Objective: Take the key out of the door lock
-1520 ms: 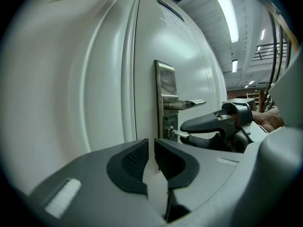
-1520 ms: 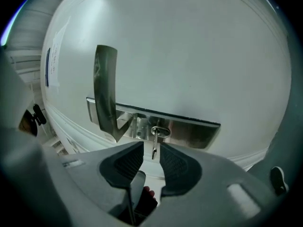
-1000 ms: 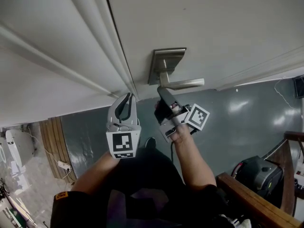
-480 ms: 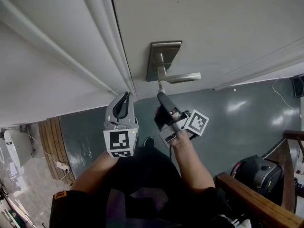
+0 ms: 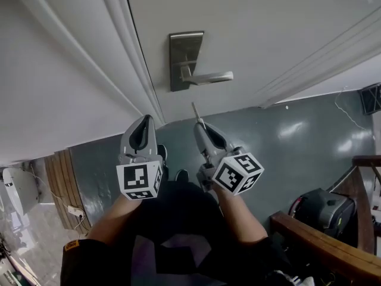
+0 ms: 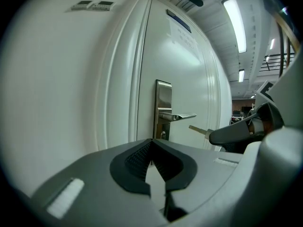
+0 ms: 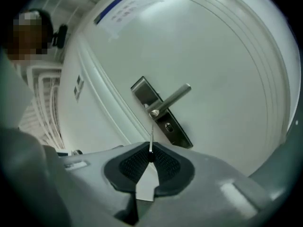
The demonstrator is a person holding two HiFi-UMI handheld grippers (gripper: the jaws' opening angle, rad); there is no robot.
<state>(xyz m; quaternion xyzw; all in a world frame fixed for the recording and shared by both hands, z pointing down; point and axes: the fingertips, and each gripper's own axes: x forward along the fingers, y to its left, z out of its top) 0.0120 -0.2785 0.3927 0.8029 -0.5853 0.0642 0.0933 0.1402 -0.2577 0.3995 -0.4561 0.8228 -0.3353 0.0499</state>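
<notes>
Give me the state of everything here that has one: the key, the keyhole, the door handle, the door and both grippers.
key: out of the lock, blade toward the door
keyhole: empty
door handle: level, untouched
door: looks shut
right gripper: shut on the key
left gripper: shut, empty

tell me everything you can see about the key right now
The key is a small, slim piece of pale metal. Only its blade shows. The head is pinched between the pads of the right claw, which is shut on it. It is fully out of the lock, held in the air short of the door and lower than the handle lever, with the blade pointing at the door. The keyhole in the steel plate is empty. Only the claw touches it.
</notes>
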